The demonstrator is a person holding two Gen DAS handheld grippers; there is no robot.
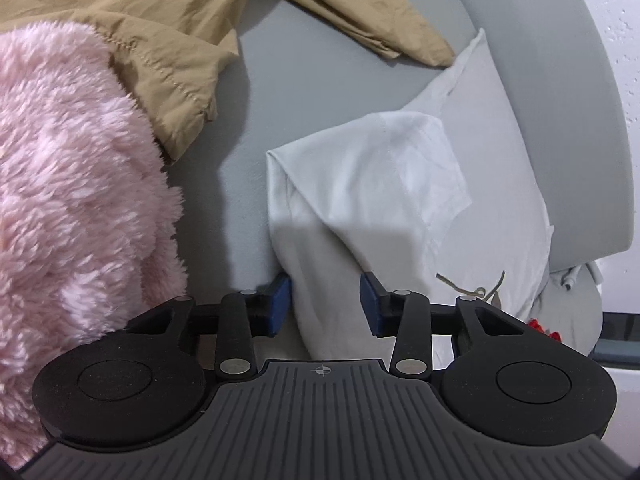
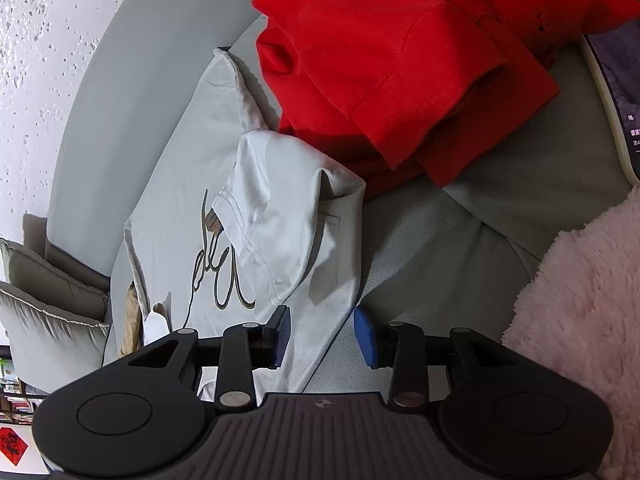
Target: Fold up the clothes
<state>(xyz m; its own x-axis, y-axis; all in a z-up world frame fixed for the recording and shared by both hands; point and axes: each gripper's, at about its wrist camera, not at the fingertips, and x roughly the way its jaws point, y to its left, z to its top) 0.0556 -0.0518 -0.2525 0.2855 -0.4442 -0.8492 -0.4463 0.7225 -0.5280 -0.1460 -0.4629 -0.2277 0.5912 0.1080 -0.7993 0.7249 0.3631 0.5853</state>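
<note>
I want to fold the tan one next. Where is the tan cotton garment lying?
The tan cotton garment shows only in the left wrist view, crumpled at upper left on the grey sofa seat, beside the pink fluffy fabric.

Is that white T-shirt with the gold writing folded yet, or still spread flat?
Partly folded. The white T-shirt has one side and sleeve turned in over the gold writing, hiding part of it; the rest lies flat.

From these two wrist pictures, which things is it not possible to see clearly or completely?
- Gold lettering on the white shirt: right wrist view, partly covered by a folded sleeve.
- Pink fleece: left wrist view, cut by the left edge.
- Red garment: right wrist view, cut by the top edge.
- Left gripper: whether its fingers pinch the shirt is unclear.
</note>
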